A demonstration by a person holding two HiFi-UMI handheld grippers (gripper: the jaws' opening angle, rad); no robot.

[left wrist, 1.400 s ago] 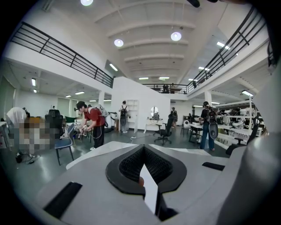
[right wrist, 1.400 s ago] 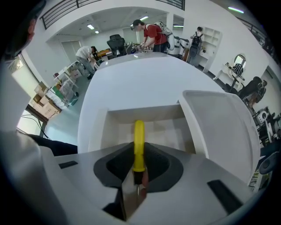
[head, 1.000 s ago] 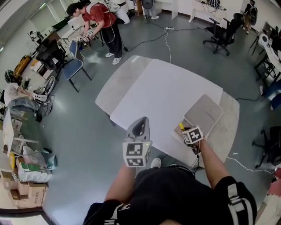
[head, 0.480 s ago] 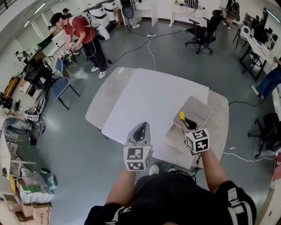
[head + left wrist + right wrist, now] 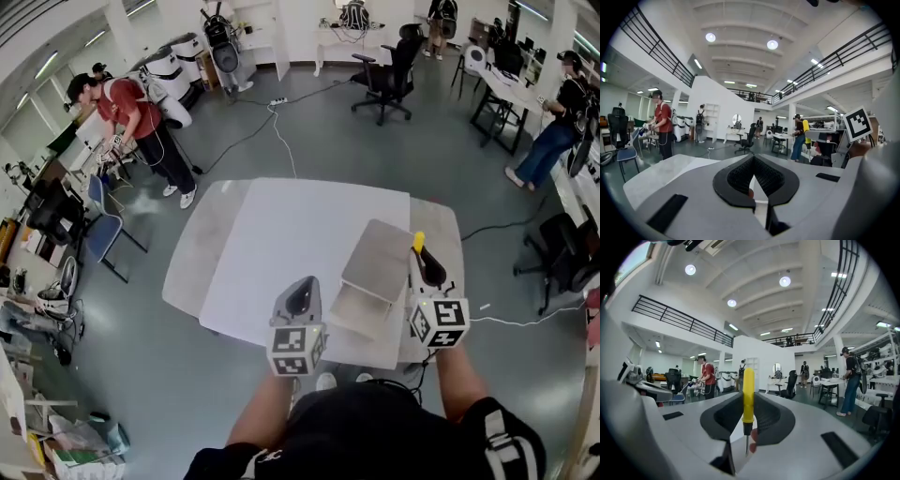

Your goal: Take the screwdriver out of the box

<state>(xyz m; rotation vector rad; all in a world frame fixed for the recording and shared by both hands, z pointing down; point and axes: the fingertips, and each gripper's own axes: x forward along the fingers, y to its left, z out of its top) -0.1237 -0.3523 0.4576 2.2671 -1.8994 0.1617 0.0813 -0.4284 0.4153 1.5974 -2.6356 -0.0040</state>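
An open grey box point(image 5: 377, 264) lies on the right part of the white table point(image 5: 300, 230), its lid raised and its shallow tray point(image 5: 354, 312) towards me. My right gripper point(image 5: 429, 269) hangs to the right of the box, shut on a screwdriver point(image 5: 418, 243). In the right gripper view the screwdriver point(image 5: 748, 394) stands upright between the pads point(image 5: 771, 420), yellow handle up and thin shaft down, in my right gripper point(image 5: 749, 425). My left gripper point(image 5: 298, 298) hovers at the table's near edge left of the box, shut with nothing in it point(image 5: 752, 180).
A person in red point(image 5: 127, 108) stands at the far left by a blue chair point(image 5: 101, 234). A black office chair point(image 5: 384, 80) and a floor cable point(image 5: 272, 122) lie beyond the table. Another person point(image 5: 548, 141) stands at the right near desks.
My right gripper has come up out of the box with the screwdriver and tipped from pointing down to level. The left gripper has shifted a little along the table's near edge.
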